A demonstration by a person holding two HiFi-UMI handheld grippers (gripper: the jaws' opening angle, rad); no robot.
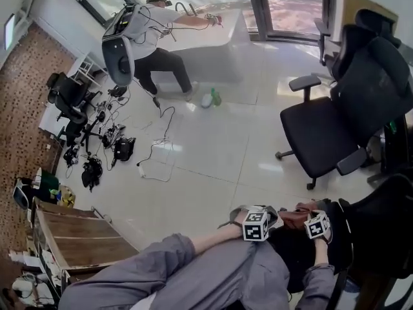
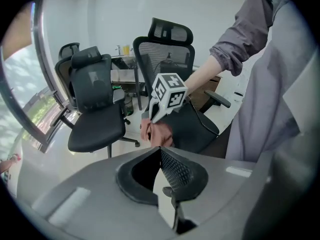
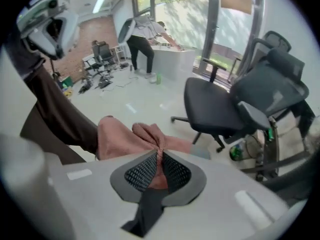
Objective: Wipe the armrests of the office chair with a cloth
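Observation:
A pinkish-brown cloth [image 3: 127, 138] is bunched between the jaws of my right gripper [image 3: 159, 156], which is shut on it. In the head view both grippers sit low in the frame, above my lap: the left gripper [image 1: 266, 220] just left of the cloth [image 1: 297, 216], the right gripper [image 1: 308, 221] at it. My left gripper [image 2: 160, 151] has its jaws together with nothing in them and faces the right gripper's marker cube [image 2: 170, 91]. A black office chair [image 2: 192, 126] stands right behind the cloth [image 2: 158, 133]; one of its armrests [image 2: 219, 100] shows at the right.
A second black office chair [image 1: 339, 112] with armrests [image 1: 304, 82] stands at the right on the white floor. Further chairs [image 2: 95, 109] line a desk by the window. A person [image 1: 151, 41] leans over a white counter far back. Cables and gear [image 1: 106, 141] lie at the left.

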